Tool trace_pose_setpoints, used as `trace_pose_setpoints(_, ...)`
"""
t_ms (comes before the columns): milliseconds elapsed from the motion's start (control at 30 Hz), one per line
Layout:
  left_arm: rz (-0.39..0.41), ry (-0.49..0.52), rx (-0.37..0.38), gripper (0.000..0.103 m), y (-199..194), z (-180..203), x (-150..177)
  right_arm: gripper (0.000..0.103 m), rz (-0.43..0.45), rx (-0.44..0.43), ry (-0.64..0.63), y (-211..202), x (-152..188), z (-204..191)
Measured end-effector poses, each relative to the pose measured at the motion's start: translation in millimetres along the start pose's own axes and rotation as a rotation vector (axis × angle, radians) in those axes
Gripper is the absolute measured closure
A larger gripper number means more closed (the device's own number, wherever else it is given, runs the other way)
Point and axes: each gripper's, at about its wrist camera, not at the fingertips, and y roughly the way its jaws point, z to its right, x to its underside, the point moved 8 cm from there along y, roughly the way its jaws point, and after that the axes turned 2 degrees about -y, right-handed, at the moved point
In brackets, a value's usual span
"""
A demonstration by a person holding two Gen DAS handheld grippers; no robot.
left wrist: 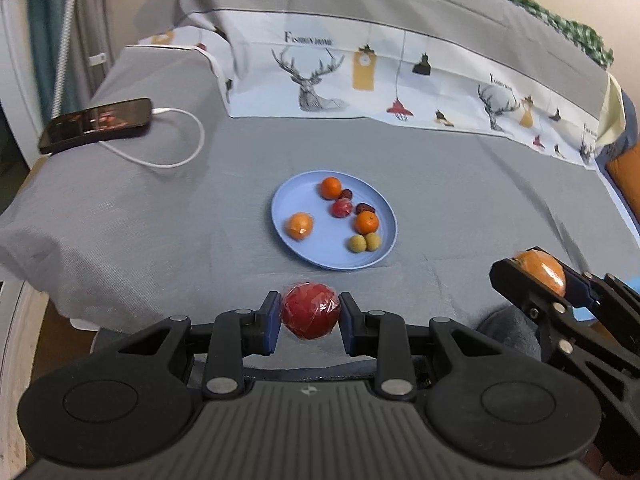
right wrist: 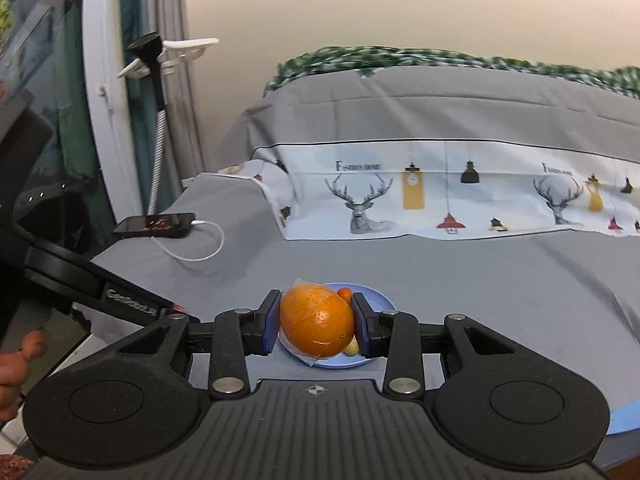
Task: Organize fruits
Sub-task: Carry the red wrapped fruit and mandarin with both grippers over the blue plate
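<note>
My left gripper (left wrist: 310,316) is shut on a red fruit wrapped in clear film (left wrist: 310,314), held above the near edge of the grey cloth. A blue plate (left wrist: 294,248) lies beyond it with several fruits: oranges (left wrist: 330,187), a wrapped red fruit (left wrist: 341,208), dark dates and two yellow-green ones (left wrist: 364,242). My right gripper (right wrist: 316,326) is shut on a film-wrapped orange (right wrist: 316,324); it also shows at the right of the left wrist view, right gripper (left wrist: 536,276). In the right wrist view the blue plate (right wrist: 378,296) sits mostly hidden behind the orange.
A black phone (left wrist: 96,122) with a white charging cable (left wrist: 180,156) lies at the cloth's far left. A printed white cloth with deer (left wrist: 360,80) drapes over a raised grey back. A person's hand (right wrist: 16,364) shows at the left edge.
</note>
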Motion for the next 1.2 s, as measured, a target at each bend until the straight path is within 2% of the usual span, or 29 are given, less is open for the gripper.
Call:
trace_pose_setpoints(133, 0.002, -0.019, 0.001, 0.069, -2.0, -3.0, 2.6, 0.064, -0.011, -0.005, -0.027, 1.5, 1.6, -6.7)
trace_pose_setpoints(600, 0.004, 0.009, 0.004, 0.069, 7.8, 0.7, -1.3, 0.064, -0.051, 0.004, -0.014, 20.4, 6.8, -4.0)
trace_pose_setpoints(967, -0.015, 0.033, -0.015, 0.069, 40.7, 1.2, -24.7, 0.064, -0.108, 0.017, -0.004, 53.3, 12.5, 3.4)
trace_pose_setpoints(1200, -0.044, 0.042, -0.029, 0.069, 77.5, 2.2, -44.9, 0.064, -0.154, 0.035, 0.014, 87.2, 17.7, 15.2)
